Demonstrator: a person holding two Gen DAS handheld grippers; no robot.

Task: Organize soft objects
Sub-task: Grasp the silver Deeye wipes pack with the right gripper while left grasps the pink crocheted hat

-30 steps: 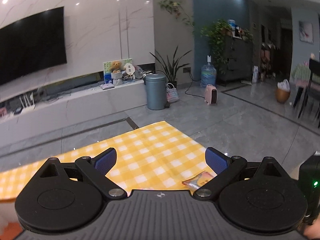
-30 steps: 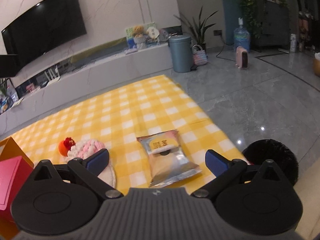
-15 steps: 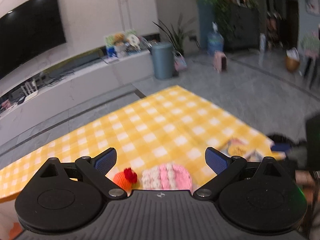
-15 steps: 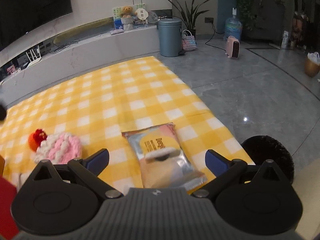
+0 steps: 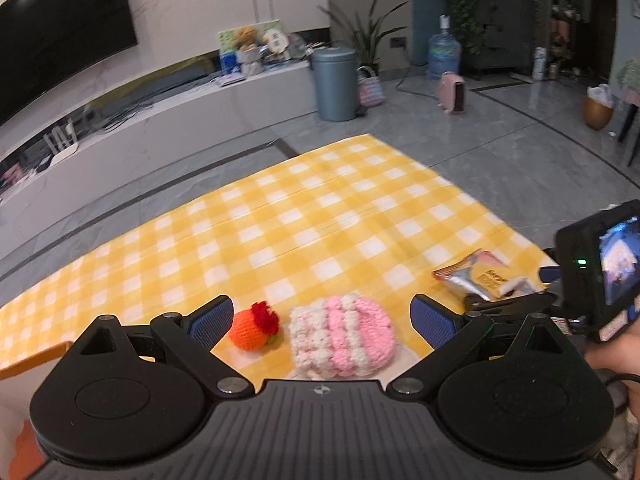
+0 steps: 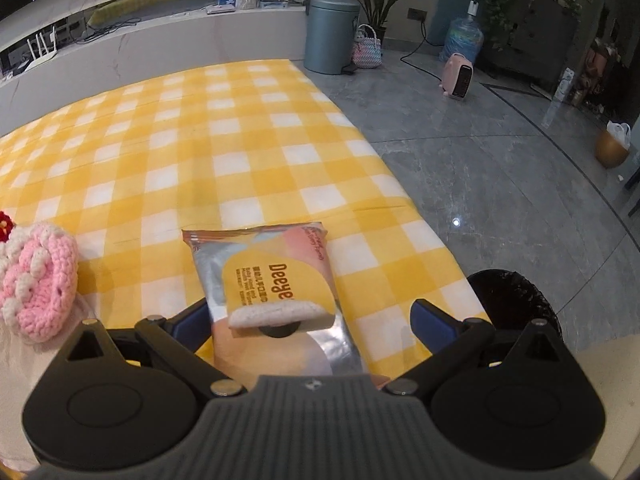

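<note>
Left wrist view: your left gripper has its two blue ribbed pads spread wide, holding nothing. Between them, just ahead, lie two knitted pieces on the yellow-and-white checked cloth: a round orange crochet ball with a red tuft, and just beside it on the right a lumpy pink-and-white crochet pouch, its near edge hidden by the gripper body. Farther right sits one glossy foil wipes packet, partly covered by your other gripper.

From the right wrist, your right gripper is also spread wide, with the flat, crinkly packet lying between its pads; its near end runs under the gripper body, so you cannot tell whether the pads touch it. The pink pouch is at far left. Right of the gripper, one black fuzzy round thing is half hidden past the cloth's edge.
</note>
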